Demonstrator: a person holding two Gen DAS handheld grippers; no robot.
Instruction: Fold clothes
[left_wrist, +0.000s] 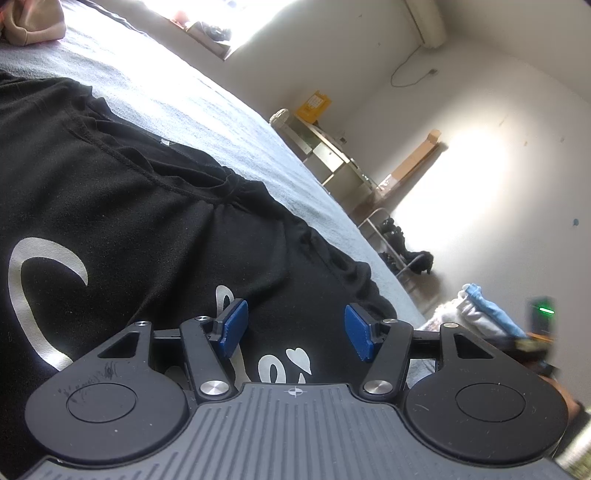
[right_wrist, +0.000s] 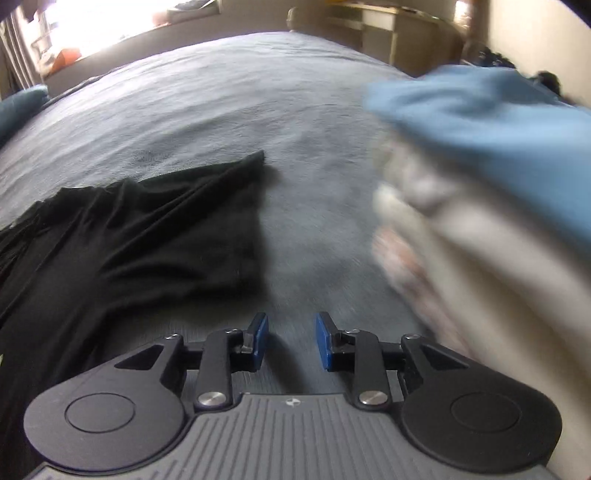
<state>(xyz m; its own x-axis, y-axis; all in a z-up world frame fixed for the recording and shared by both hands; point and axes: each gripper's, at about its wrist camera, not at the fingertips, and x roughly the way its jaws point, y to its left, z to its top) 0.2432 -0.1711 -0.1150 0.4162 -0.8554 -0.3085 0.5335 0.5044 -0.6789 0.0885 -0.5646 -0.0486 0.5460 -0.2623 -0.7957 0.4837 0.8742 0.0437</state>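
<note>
A black T-shirt (left_wrist: 129, 221) with pale printed letters lies spread on the grey bed cover (left_wrist: 184, 103). My left gripper (left_wrist: 295, 330) hovers low over its printed part, jaws open, blue pads (left_wrist: 232, 328) apart with only the cloth beneath them. In the right wrist view the black T-shirt (right_wrist: 147, 229) shows a rumpled part at the left. My right gripper (right_wrist: 291, 341) is open over bare bed cover (right_wrist: 295, 147), just right of the shirt's edge, with nothing between its pads.
A blurred stack of folded clothes (right_wrist: 461, 240), blue garment (right_wrist: 498, 122) on top, sits close on the right. That pile (left_wrist: 476, 314) also shows past the bed's edge. A beige item (left_wrist: 33, 22) lies far off. Shelves (left_wrist: 332, 155) stand by the wall.
</note>
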